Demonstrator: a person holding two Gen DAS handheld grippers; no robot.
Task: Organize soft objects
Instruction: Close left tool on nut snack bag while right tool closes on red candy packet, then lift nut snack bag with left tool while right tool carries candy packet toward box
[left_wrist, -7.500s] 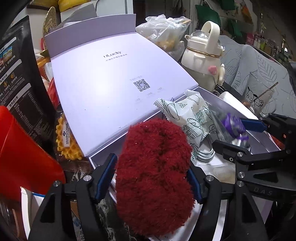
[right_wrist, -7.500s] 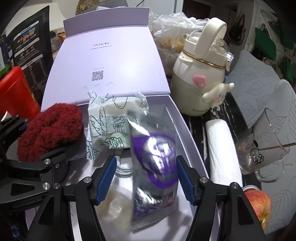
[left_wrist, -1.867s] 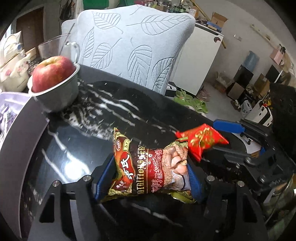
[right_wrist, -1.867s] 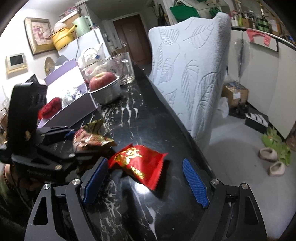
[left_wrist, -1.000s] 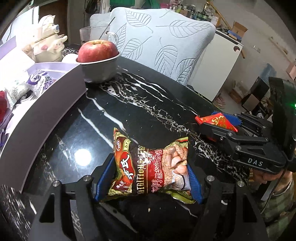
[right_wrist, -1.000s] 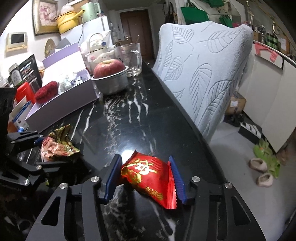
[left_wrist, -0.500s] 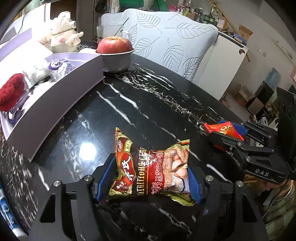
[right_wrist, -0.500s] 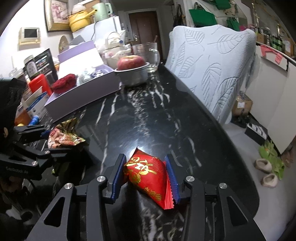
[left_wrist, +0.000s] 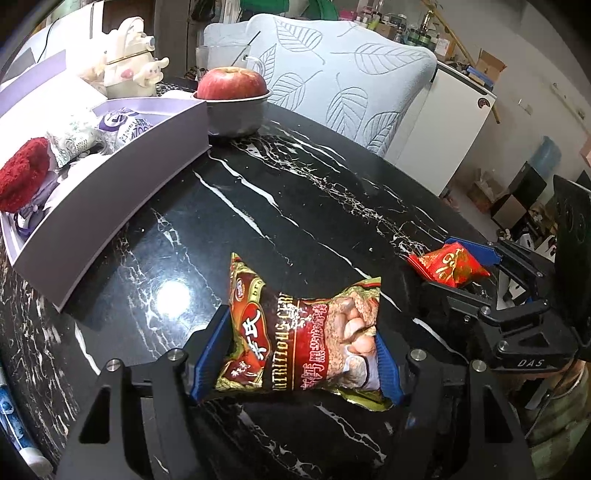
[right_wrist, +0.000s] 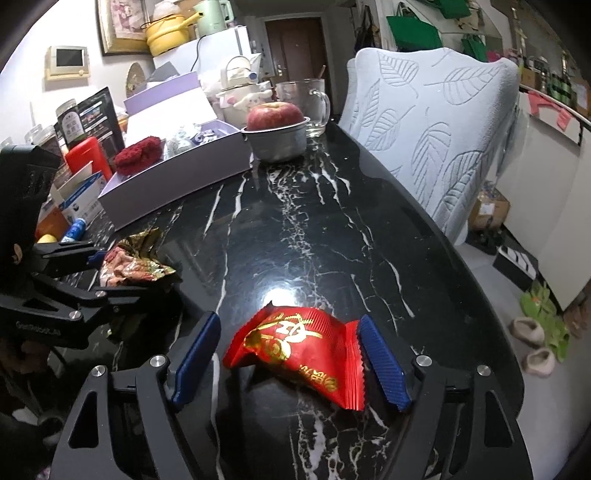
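Far left, the lavender box (right_wrist: 177, 173) sits open near the table's back-left, red fuzzy item (right_wrist: 138, 155) and wrapped packets already inside. It lies up and left of both claws, long side running diagonally toward the apple bowl (right_wrist: 277, 146).

Left gripper (left_wrist: 297, 354) is clenched on the brown snack bag (left_wrist: 303, 332); blue pads press both short ends, the bag's long axis spanning crosswise between the jaws. It looks lifted just off the black marble table (left_wrist: 295, 206). This hand is the nearer one to the box: open tabletop between them, nothing in the way.

Right gripper (right_wrist: 288, 358): jaws opening, red packet (right_wrist: 299, 350) between them, lying on the table. The right pad touches or nearly touches the crimped end; the left pad stands clear. Packet's long axis is crosswise, tilted slightly down to the right.

Edges: the packet sits near the table's front-right rim, with floor and slippers (right_wrist: 532, 332) beyond, so little room that way. A padded chair back (right_wrist: 436, 129) flanks the right side. Free room runs up the middle toward the box.
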